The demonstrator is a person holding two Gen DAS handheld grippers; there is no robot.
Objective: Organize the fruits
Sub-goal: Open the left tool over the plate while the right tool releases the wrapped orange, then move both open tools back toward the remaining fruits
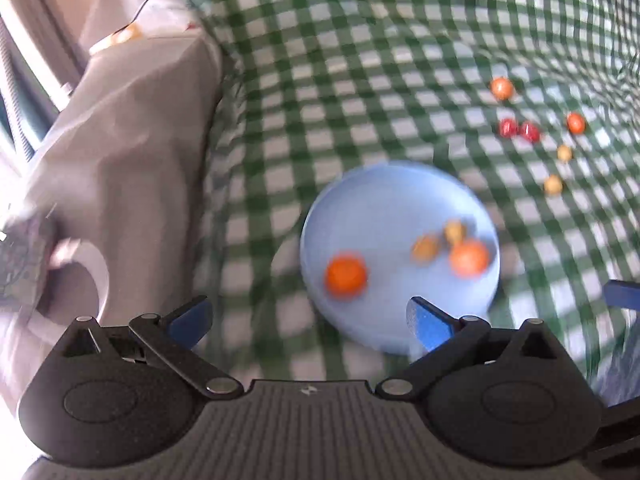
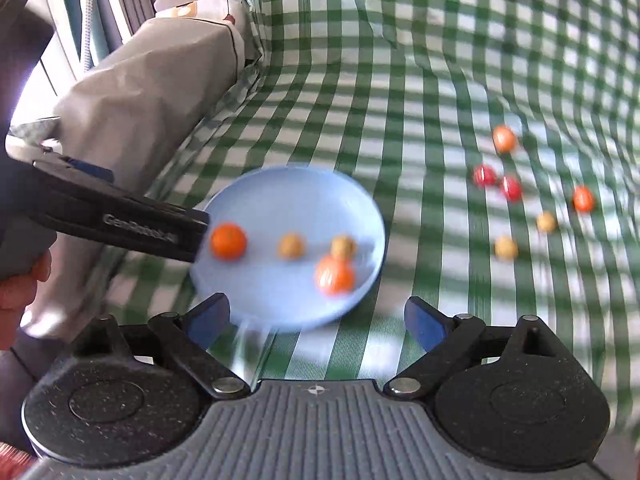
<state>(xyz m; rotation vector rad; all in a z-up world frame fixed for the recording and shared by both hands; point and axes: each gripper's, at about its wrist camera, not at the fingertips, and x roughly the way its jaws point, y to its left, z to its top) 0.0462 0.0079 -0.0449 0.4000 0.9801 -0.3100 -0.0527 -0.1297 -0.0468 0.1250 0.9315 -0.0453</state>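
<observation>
Four round fruits [image 2: 228,241] in blue plate [image 2: 288,192], no long axis.

A green-and-white checked cloth [image 1: 360,80]. Ahead of the gripper, a pale blue plate [image 1: 384,204] holds two orange fruits [image 1: 346,275] and two tan ones [image 1: 425,247]. Beyond to the right lie red [image 1: 508,127], orange and tan fruits. Grey fabric [image 1: 132,152] lies left.

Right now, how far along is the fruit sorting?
Done: four fruits sit in the blue plate. In hand: nothing; left gripper and right gripper are both open and empty. Left: six loose fruits remain on the checked cloth.
</observation>
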